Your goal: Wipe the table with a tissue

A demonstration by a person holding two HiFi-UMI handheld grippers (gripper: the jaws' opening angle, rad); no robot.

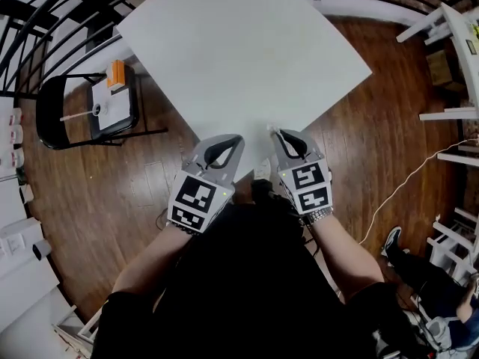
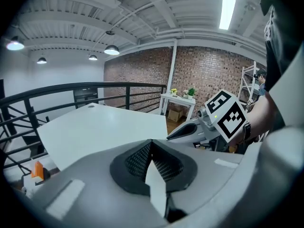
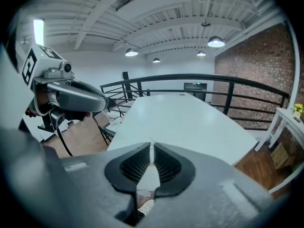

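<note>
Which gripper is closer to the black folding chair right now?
Left. The left gripper is over the table's near edge, on the side toward the black folding chair, apart from it. The right gripper, pinching a tissue, is beside it, farther from the chair.

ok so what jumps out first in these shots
The big white table fills the head view's upper middle, askew on a dark wood floor. At its near corner hover the left gripper and right gripper, both shut, the right one seemingly pinching a small white scrap, maybe the tissue. A black chair stands left of the table.
</note>
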